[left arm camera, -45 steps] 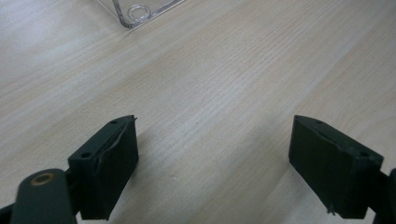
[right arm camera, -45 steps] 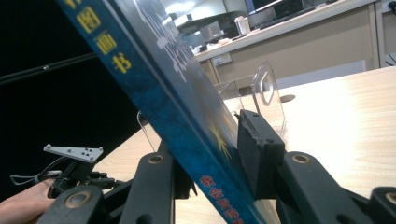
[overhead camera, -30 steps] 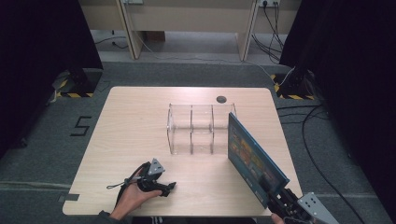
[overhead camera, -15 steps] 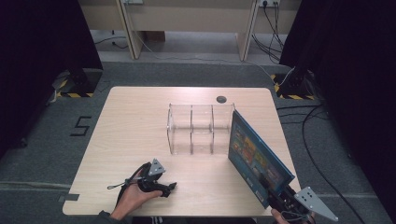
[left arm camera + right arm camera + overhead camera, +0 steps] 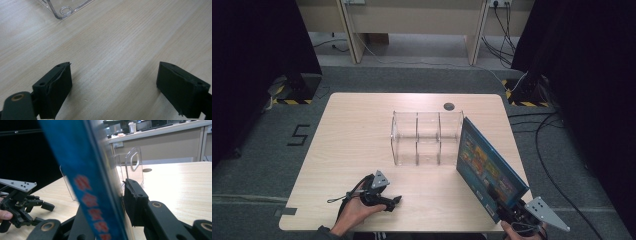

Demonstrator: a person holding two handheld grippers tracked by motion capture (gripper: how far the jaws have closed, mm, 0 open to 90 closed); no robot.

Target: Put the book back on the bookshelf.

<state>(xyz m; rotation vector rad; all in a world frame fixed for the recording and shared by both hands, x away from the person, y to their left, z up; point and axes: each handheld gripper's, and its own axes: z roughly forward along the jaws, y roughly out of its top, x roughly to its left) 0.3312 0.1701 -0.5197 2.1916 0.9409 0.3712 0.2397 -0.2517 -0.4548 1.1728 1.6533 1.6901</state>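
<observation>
One book (image 5: 486, 167), two claws.

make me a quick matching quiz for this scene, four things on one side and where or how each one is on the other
Things:
1. blue book
2. clear rack
3. left gripper
4. dark round hole

States:
A. open, low over the table's near edge
B. in the tabletop near the far edge
C. clamped in the right gripper, tilted
D. standing mid-table, compartments empty

Pairs: 1-C, 2-D, 3-A, 4-B

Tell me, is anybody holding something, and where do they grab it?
The right gripper is shut on the blue book, pinching its lower corner nearest the person. The left gripper is open over the table, holding nothing.
</observation>
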